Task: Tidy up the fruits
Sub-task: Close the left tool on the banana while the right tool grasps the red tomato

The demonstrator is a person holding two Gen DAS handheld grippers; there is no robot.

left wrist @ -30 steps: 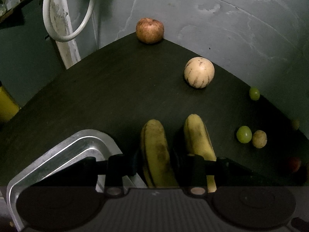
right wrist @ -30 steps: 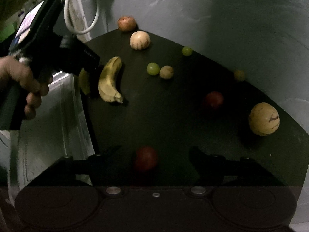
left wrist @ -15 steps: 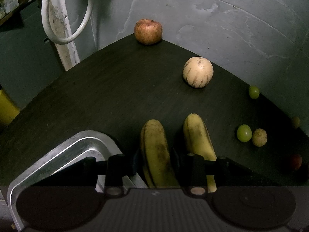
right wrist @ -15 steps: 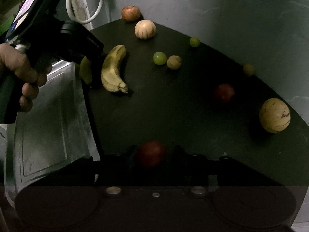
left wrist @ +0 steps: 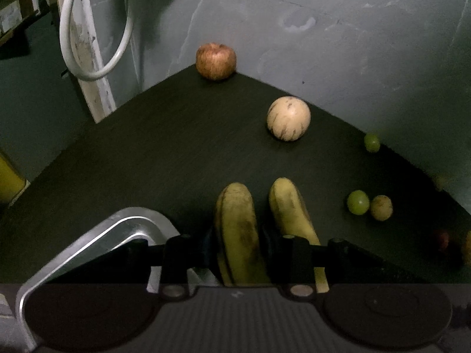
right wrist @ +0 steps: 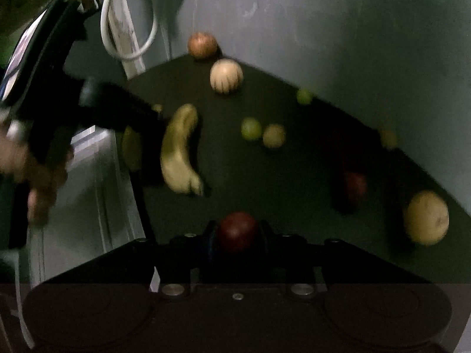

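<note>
My left gripper (left wrist: 235, 253) is shut on a spotted yellow banana (left wrist: 237, 229); a second banana (left wrist: 290, 209) lies just right of it on the dark table (left wrist: 153, 147). My right gripper (right wrist: 237, 235) is shut on a dark red round fruit (right wrist: 238, 231). In the right wrist view the left gripper (right wrist: 138, 135) shows at the left beside the loose banana (right wrist: 178, 150). A metal tray (left wrist: 97, 235) lies at the left, also in the right wrist view (right wrist: 85, 191).
On the table lie a red apple (left wrist: 216, 61), a striped pale melon (left wrist: 288, 117), green grapes (left wrist: 357, 202), a small tan fruit (left wrist: 381, 207), another red fruit (right wrist: 354, 184) and a yellow round fruit (right wrist: 426, 217). A grey wall and white cable (left wrist: 94, 29) stand behind.
My right gripper has closed on the dark red fruit and moved, blurring its view. The left gripper stays shut on the banana and has shifted slightly.
</note>
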